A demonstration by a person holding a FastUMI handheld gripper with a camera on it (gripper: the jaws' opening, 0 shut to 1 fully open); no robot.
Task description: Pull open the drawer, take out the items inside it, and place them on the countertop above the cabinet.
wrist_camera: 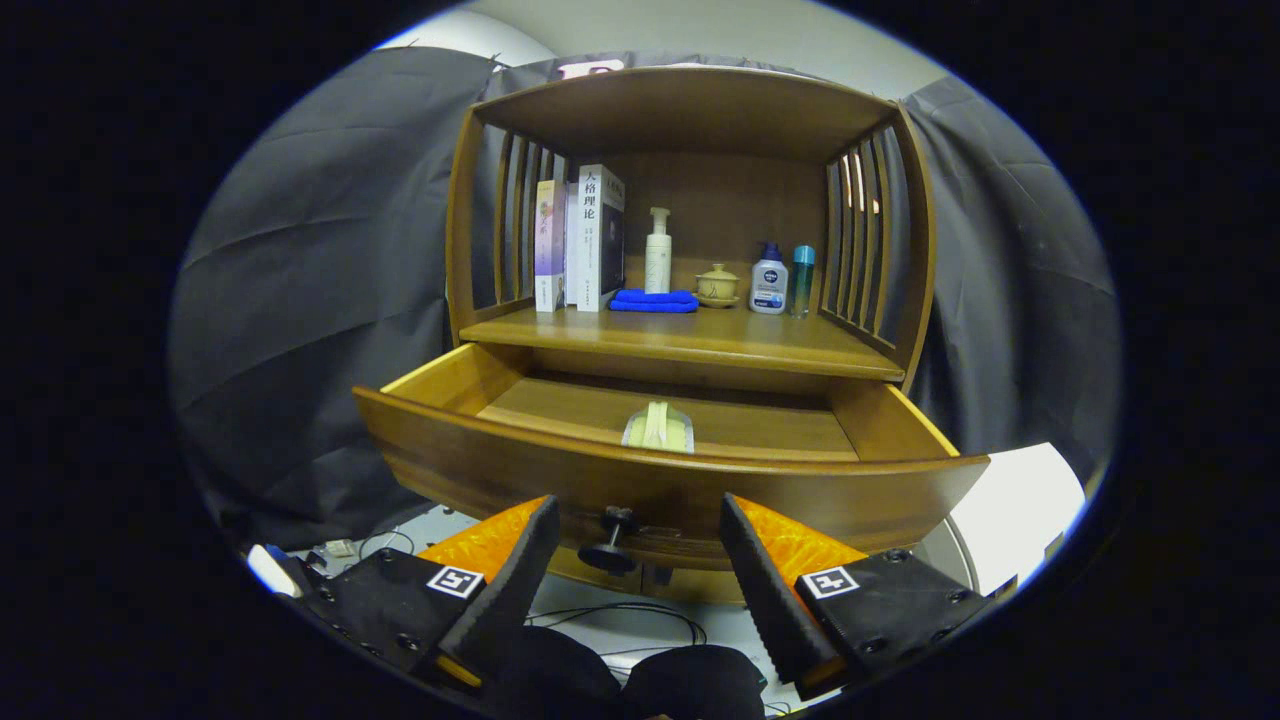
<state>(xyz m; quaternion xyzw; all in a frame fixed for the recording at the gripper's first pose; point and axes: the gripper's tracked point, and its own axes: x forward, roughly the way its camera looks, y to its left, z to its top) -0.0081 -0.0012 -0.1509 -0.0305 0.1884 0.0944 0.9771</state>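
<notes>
The drawer stands pulled out, and the gripper, jaws apart and empty either side of its knob, sits below the pale packet lying just behind the drawer front, up and beyond the fingers.

pale packet lower part hidden behind drawer front, its contents unclear

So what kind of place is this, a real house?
Probably a staged recording booth, not a home: a small wooden cabinet stands against draped black cloth, cables trail below, and the open claw faces its pulled-out drawer.
</notes>
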